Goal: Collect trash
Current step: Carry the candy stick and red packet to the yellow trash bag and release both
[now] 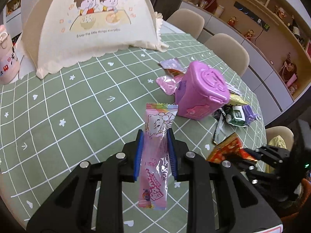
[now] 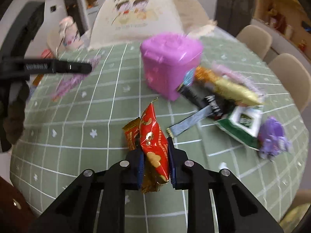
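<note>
1. Two grippers, each clamped on one wrapper. The left gripper (image 1: pixel 155 134) pinches a long pink wrapper (image 1: pixel 155 155) between its blue pads, the wrapper standing up past the tips and hanging below them. The right gripper (image 2: pixel 155 145) is closed on a red and gold wrapper (image 2: pixel 153 145), its pads pressed on both sides.

2. One pink bin (image 2: pixel 169 66) with its lid shut stands on the green checked tablecloth (image 1: pixel 77 106), ahead of both grippers (in the left view it sits ahead and to the right).

3. Loose trash still on the cloth: from the right view, a gold wrapper (image 2: pixel 233 89), a black one (image 2: pixel 202 99), a grey-blue strip (image 2: pixel 186 124), a green and white packet (image 2: pixel 243 126) and a purple one (image 2: pixel 272 137), all bunched to the right of the bin. Behind the bin in the left view lie two more pinkish wrappers (image 1: pixel 169 83); the heap is too blurred for a firm total.

4. One cream food cover (image 1: pixel 97 25) stands at the far side; one pink bottle (image 1: pixel 7 58) at the left edge.

5. Open cloth lies left of the bin; chairs (image 1: pixel 229 50) ring the table's right rim.
</note>
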{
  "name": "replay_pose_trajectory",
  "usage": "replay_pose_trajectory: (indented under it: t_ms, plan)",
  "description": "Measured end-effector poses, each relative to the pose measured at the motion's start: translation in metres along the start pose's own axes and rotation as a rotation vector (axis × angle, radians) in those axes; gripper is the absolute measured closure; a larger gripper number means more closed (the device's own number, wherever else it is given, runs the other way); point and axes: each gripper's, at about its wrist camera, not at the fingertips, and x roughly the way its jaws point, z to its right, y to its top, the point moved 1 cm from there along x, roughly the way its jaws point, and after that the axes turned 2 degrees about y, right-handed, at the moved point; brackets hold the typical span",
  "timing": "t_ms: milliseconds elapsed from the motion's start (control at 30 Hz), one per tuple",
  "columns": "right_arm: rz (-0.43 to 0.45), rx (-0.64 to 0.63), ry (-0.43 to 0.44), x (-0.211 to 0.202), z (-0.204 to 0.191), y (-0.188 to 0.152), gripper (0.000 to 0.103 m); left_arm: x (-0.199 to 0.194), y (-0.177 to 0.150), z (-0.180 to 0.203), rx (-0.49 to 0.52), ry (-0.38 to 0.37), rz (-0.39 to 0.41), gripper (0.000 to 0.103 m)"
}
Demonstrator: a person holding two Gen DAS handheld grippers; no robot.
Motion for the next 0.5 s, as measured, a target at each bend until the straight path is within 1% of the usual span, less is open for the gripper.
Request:
replay_pose_trajectory:
  t_ms: [67,100,167,200,333,400,500]
  plan:
    - [0.032,0.036,-0.037,-0.020,0.001,-0.002,0.082,-0.009,-0.001,0.009,0.029,-0.001,0.020,0.080]
    - [0.046,0.054,-0.062,-0.031,0.003,-0.005,0.082,-0.014,-0.002,0.015,0.048,0.008,0.033,0.080]
    - [0.073,0.110,-0.107,-0.055,0.010,-0.015,0.082,-0.027,-0.004,0.033,0.102,0.052,0.072,0.080]
    - [0.085,0.140,-0.122,-0.065,0.013,-0.021,0.082,-0.033,-0.005,0.041,0.124,0.057,0.088,0.080]
    - [0.133,0.267,-0.194,-0.111,0.027,-0.046,0.082,-0.056,-0.008,0.078,0.193,-0.002,0.129,0.080]
    - [0.165,0.323,-0.235,-0.142,0.035,-0.064,0.082,-0.067,-0.010,0.102,0.239,-0.043,0.145,0.080]
    - [0.205,0.359,-0.298,-0.176,0.042,-0.083,0.082,-0.081,-0.015,0.135,0.301,-0.106,0.160,0.080]
